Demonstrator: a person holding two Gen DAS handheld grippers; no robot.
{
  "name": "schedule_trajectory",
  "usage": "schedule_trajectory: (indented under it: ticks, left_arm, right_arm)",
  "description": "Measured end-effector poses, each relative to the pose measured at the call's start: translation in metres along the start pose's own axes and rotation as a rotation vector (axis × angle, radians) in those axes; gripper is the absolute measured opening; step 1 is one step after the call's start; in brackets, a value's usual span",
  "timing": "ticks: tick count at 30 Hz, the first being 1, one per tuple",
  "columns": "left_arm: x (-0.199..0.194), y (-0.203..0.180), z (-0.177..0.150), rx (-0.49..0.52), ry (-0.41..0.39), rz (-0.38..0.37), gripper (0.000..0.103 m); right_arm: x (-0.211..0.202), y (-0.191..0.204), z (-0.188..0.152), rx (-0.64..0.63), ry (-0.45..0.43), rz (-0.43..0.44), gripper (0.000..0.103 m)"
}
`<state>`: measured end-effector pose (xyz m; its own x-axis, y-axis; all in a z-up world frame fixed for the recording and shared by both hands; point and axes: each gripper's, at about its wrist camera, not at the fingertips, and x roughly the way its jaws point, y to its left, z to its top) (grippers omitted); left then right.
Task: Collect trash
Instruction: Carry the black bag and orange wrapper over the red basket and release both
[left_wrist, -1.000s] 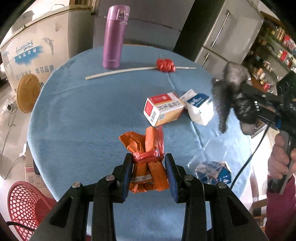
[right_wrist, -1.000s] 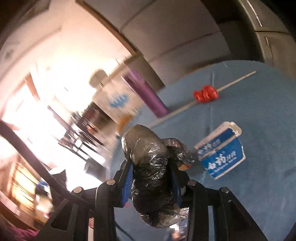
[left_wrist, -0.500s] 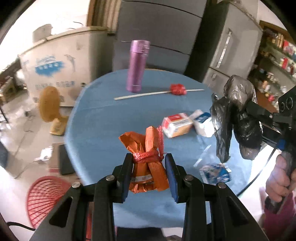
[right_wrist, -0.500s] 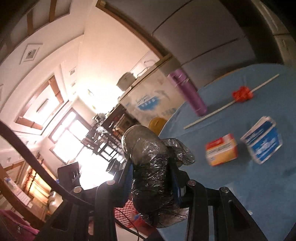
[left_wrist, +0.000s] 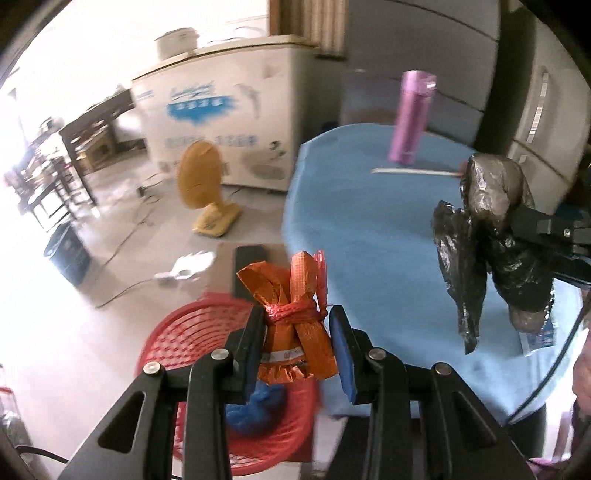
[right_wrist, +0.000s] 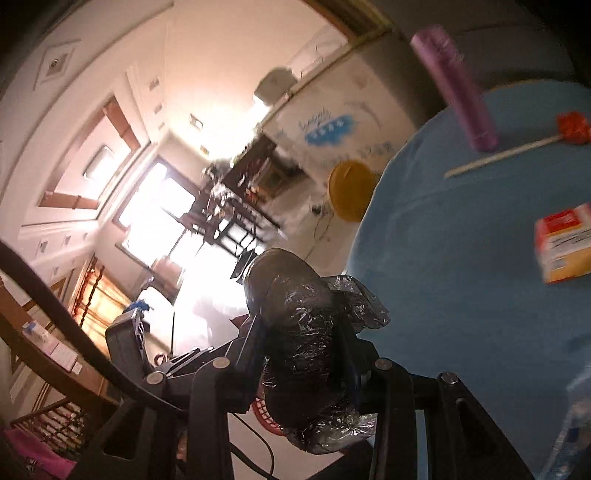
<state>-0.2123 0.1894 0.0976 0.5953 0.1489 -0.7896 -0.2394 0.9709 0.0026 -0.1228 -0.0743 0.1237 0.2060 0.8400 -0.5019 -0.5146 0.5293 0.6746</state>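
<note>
My left gripper (left_wrist: 297, 345) is shut on an orange tied wrapper bundle (left_wrist: 291, 314) and holds it in the air over a red mesh basket (left_wrist: 173, 343) on the floor left of the table. A blue crumpled item (left_wrist: 255, 410) lies in the basket. My right gripper (right_wrist: 304, 354) is shut on a black plastic bag wad (right_wrist: 299, 339); it also shows at the right of the left wrist view (left_wrist: 491, 236), above the blue round table (left_wrist: 369, 229). A red-orange box (right_wrist: 565, 247) lies on the table.
A purple flask (left_wrist: 410, 118) stands at the table's far side, next to a white stick with a red knot (right_wrist: 517, 147). A yellow fan (left_wrist: 203, 188), a white chest freezer (left_wrist: 221, 122) and cables are on the floor to the left. Grey cabinets stand behind.
Both grippers swung left, off the table. The orange bundle now hangs over the red basket instead of over the table. The black bag moved left with the right gripper.
</note>
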Motion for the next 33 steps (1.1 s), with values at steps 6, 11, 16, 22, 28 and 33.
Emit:
schedule_trajectory:
  ticks: [6,11,16,22,28,33]
  left_arm:
    - [0.027,0.058,-0.027,-0.093,0.099,0.068,0.037]
    - [0.049,0.089,-0.046,-0.171,0.187,0.056,0.037]
    - [0.063,0.095,-0.055,-0.19,0.223,0.026,0.039]
    - [0.06,0.098,-0.058,-0.194,0.219,0.036,0.054]
    - [0.059,0.096,-0.054,-0.206,0.217,0.033,0.055]
    - [0.056,0.072,-0.049,-0.168,0.212,-0.002,0.055]
  right_arm:
    - [0.071,0.003,-0.007,0.042,0.103,-0.017,0.04]
    - [0.127,0.006,-0.012,0.046,0.19,-0.035,0.042]
    - [0.166,0.006,-0.013,0.069,0.249,-0.042,0.047]
    - [0.18,0.009,-0.018,0.091,0.256,-0.005,0.06]
    - [0.158,0.011,-0.022,0.051,0.208,-0.014,0.06]
    - [0.128,0.005,-0.027,0.023,0.17,-0.05,0.06]
